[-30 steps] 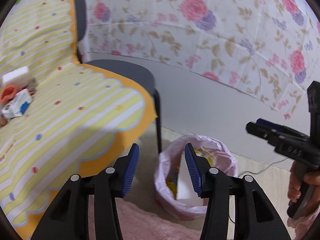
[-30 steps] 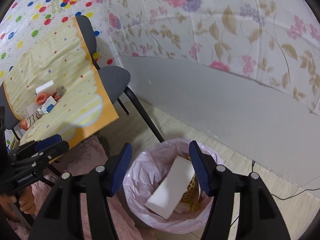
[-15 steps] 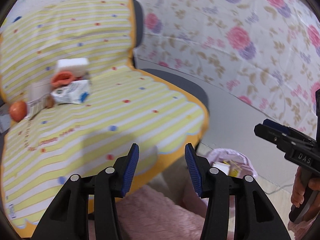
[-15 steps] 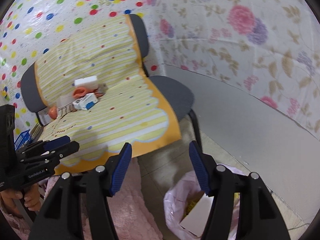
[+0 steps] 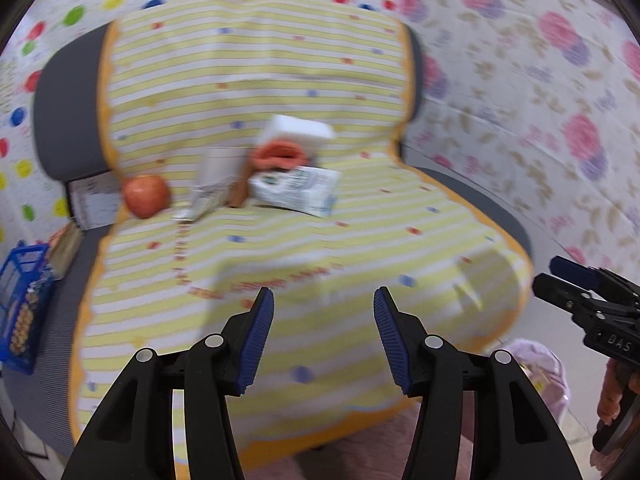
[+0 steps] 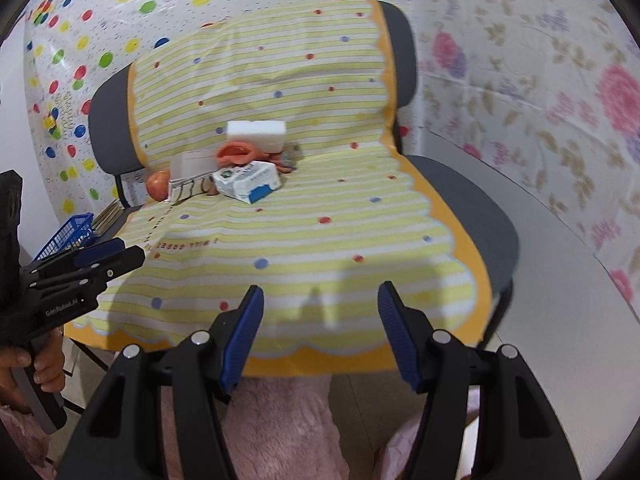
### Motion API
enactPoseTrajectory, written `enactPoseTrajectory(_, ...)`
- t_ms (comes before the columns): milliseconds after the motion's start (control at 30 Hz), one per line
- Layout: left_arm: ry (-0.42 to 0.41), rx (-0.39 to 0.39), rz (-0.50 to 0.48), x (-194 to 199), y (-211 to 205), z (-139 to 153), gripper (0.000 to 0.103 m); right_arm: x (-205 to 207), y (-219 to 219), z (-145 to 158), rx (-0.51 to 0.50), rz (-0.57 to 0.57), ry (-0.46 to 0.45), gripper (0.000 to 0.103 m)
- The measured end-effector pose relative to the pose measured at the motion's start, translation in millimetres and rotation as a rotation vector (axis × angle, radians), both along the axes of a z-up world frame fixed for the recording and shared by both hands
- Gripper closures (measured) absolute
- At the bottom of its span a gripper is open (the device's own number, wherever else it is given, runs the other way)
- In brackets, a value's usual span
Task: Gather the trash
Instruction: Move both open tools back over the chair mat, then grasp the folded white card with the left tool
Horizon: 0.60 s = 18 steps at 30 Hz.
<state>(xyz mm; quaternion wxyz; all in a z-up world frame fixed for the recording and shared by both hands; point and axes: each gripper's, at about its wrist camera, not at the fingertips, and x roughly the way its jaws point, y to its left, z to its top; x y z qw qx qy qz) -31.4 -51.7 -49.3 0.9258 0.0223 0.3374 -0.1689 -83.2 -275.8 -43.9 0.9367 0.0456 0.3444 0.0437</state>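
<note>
Litter lies in a heap at the back of a chair seat draped in a yellow striped cloth (image 5: pixel 320 240) (image 6: pixel 320 220): a white foam block (image 5: pixel 300 132) (image 6: pixel 256 134), an orange scrap (image 5: pixel 278 156) (image 6: pixel 236 152), a white and blue carton (image 5: pixel 296 190) (image 6: pixel 248 180), a white paper box (image 5: pixel 214 176) (image 6: pixel 190 170) and an apple (image 5: pixel 145 196) (image 6: pixel 157 184). My left gripper (image 5: pixel 324 300) (image 6: pixel 120 252) hangs over the seat's front, its jaws opening with nothing between them. My right gripper (image 6: pixel 320 292) (image 5: pixel 560 276) hovers open and bare beside it. The pink trash bag (image 5: pixel 536 364) peeks out at lower right.
A blue basket (image 5: pixel 20 308) (image 6: pixel 68 236) stands left of the chair. A pink fluffy rug (image 6: pixel 280 420) covers the floor in front. Flowered and dotted sheets line the walls behind. A hand (image 6: pixel 36 368) holds the left gripper's handle.
Both views have swung left and up from the pink trash bag to the chair seat. The bag has left the right wrist view and slid to the left wrist view's lower right corner.
</note>
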Motion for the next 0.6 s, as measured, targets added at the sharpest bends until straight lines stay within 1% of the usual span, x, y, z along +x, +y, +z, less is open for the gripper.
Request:
enactPoseTrajectory(100,-0.005,0.006,0.068,15.4,23.1,1.4,0.046,21.6,10.4,0.9,-0.004,0.03,-0.002,0.044)
enactPoseTrajectory(300,0.009,0.012,0.16,48.7,56.3,-2.6,0.042,62.3,27.0,2.4,0.007,0.071,-0.001,0.044)
enactPoseTrajectory(500,0.029,0.022,0.199,89.8,71.3,-12.0,0.042,97.2,43.0,5.8,0.007,0.103,-0.009,0.045)
enactPoseTrajectory(600,0.043,0.02,0.207,110.8,76.2,-17.7,0.042,117.2,47.6,5.5,0.006,0.108,-0.005,0.048)
